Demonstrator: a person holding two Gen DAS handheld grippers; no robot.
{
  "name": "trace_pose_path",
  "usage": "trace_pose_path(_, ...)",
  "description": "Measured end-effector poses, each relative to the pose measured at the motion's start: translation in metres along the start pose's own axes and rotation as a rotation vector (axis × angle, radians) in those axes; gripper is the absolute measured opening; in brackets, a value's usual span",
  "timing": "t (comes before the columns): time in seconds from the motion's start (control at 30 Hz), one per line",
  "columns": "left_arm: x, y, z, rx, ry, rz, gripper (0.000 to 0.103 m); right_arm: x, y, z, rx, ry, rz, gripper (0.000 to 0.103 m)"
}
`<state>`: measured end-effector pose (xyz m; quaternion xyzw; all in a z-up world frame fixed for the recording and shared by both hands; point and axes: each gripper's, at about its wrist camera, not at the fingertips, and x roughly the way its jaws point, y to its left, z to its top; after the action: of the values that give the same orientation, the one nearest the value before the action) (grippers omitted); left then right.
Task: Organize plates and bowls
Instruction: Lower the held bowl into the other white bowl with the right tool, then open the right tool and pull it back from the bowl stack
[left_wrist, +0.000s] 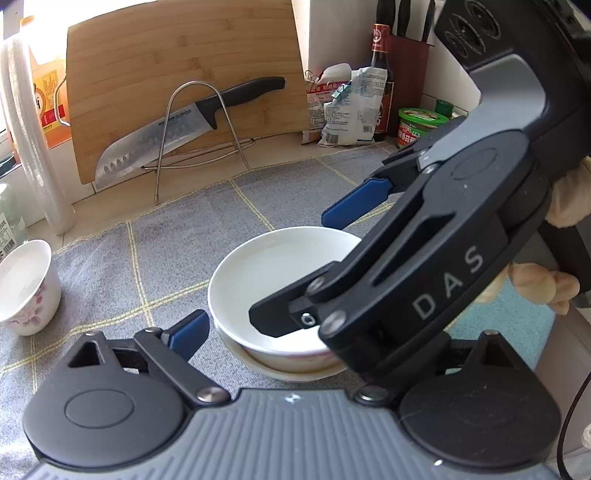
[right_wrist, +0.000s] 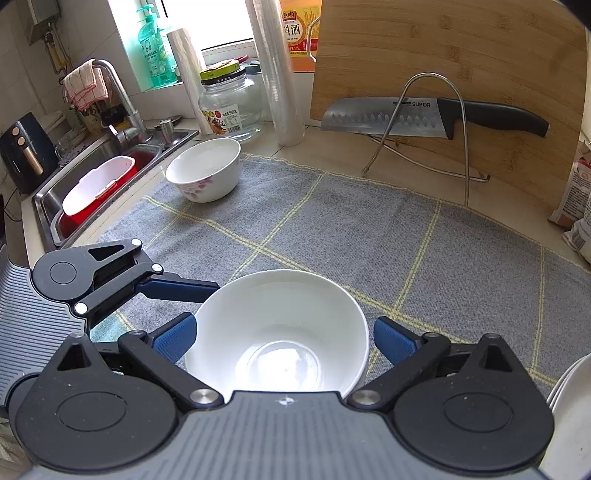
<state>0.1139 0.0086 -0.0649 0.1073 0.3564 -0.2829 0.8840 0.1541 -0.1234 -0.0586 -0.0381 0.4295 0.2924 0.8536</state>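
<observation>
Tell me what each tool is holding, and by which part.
Nothing is held. The right tool stands open around the white bowl, pads off its sides. The left tool is open beside it.

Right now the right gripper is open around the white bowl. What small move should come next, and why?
Probably draw the right gripper back and up, clear of the white bowl. Its jaws stand wide and touch no rim, and the bowl already sits nested in another bowl on the grey mat. The flowered bowl near the sink still stands alone, so it seems the next one to fetch.
</observation>
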Motion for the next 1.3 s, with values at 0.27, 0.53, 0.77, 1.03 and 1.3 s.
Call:
trace_pose_path(0.27,-0.015,0.008,-0.005,-0.005,-0.010,-0.028,0.097,-0.008,-0.008,-0.006,0.023,-0.005,-0.042,0.103)
trace_pose_path(0.53,-0.021,0.012,-0.008,-0.012,-0.007,-0.062,0.097,-0.014,-0.018,-0.027,0.106,-0.010,-0.071,0.103)
trace_pose_path(0.77,-0.020,0.011,-0.011,-0.010,0.004,-0.074,0.097,-0.010,-0.016,-0.041,0.140,-0.012,-0.078,0.103)
trace_pose_path(1.03,-0.026,0.016,-0.016,-0.018,-0.007,-0.077,0.097,-0.007,-0.016,-0.044,0.139,-0.021,-0.120,0.103)
trace_pose_path(1.3,-0.041,0.045,-0.029,-0.035,-0.016,-0.045,0.097,-0.019,0.005,-0.017,0.089,-0.071,-0.139,0.103)
